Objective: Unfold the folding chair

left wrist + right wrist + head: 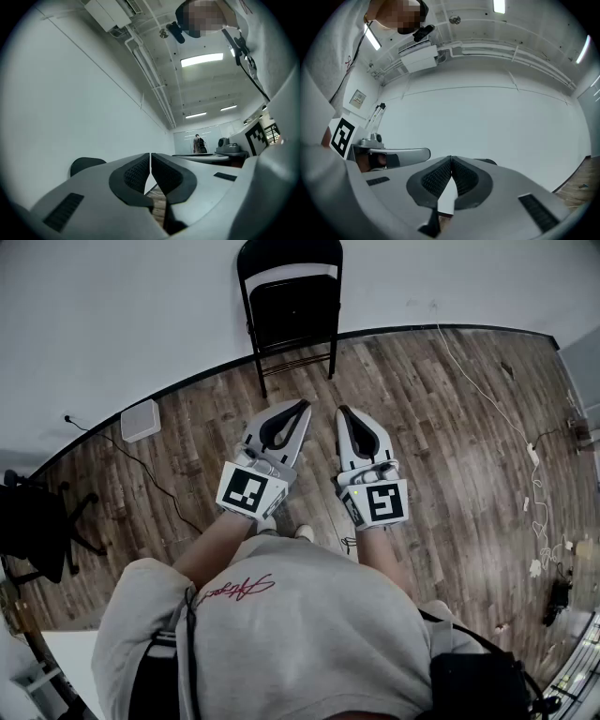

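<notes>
A person holds the left gripper and right gripper, jaws together and empty, well short of a folding chair against the wall

The room is lit evenly from above by long ceiling lights, seen as bright, slightly glaring strips in both gripper views. Only faint, soft shadows are cast on the wooden floor. The black chair is rendered dark, with little detail. Straight lines are bent strongly by the wide lenses, and the gripper views are ringed in black at the edges.
</notes>
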`<state>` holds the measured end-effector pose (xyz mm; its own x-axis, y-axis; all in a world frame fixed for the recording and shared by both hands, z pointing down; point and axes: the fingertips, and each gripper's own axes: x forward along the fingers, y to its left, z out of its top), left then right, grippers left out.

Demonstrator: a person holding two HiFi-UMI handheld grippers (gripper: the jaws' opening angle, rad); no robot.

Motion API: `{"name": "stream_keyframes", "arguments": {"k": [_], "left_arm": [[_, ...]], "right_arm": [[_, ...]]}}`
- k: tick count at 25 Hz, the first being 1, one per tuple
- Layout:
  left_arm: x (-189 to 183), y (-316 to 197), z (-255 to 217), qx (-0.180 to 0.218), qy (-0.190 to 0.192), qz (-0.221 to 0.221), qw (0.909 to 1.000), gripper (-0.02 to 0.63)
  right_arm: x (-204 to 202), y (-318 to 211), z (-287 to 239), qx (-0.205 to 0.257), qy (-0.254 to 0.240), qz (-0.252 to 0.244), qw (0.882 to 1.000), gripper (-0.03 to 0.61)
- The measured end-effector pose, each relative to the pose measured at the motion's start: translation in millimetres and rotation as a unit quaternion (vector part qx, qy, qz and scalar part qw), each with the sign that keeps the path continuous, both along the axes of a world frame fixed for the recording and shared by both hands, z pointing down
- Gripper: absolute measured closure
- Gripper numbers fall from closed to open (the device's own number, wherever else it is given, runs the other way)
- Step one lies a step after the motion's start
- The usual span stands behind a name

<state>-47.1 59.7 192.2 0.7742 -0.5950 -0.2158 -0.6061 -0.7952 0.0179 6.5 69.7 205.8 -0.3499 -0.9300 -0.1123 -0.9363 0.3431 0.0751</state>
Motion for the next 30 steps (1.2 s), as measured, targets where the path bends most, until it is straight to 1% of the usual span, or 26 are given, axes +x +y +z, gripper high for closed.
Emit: {"name": "stream_keyframes", "arguments": {"k": [6, 12, 15, 19, 22, 24, 27, 30], "left_arm": [[-1.1, 2.8, -5.4, 0.000, 0.004, 0.003, 1.0000, 0.589], [-2.3, 9.0, -4.6, 0.013, -0.007, -0.002, 0.9999, 0.589], [-2.7, 9.7, -6.4, 0.013, -0.003, -0.003, 0.9999, 0.589], [0.9, 13.1, 1.8, 0.017, -0.021, 0.000, 0.9996, 0.589], [1.6, 14.6, 1.6, 0.016, -0.020, -0.001, 0.9997, 0.589], [4.0, 15.3, 1.4, 0.025, -0.024, -0.002, 0.9994, 0.589], [10.7, 18.8, 3.7, 0.050, -0.046, -0.004, 0.9977, 0.589], [17.9, 19.7, 4.2, 0.047, -0.045, -0.004, 0.9979, 0.589]], "right_arm": [[-3.1, 2.5, -1.7, 0.002, -0.001, -0.004, 1.000, 0.563], [-2.3, 7.4, -1.7, 0.003, -0.001, 0.001, 1.000, 0.563], [-2.1, 8.0, -2.9, 0.008, -0.014, -0.004, 1.000, 0.561], [-3.5, 9.9, -4.4, 0.016, -0.021, -0.013, 1.000, 0.561], [-3.9, 9.8, -4.8, 0.017, -0.018, -0.012, 1.000, 0.561], [-3.0, 8.9, -4.1, 0.016, -0.018, -0.014, 1.000, 0.561], [-1.3, 7.2, -2.3, 0.015, -0.019, -0.018, 1.000, 0.561], [3.2, 4.4, -2.9, 0.016, -0.015, -0.020, 1.000, 0.561]]}}
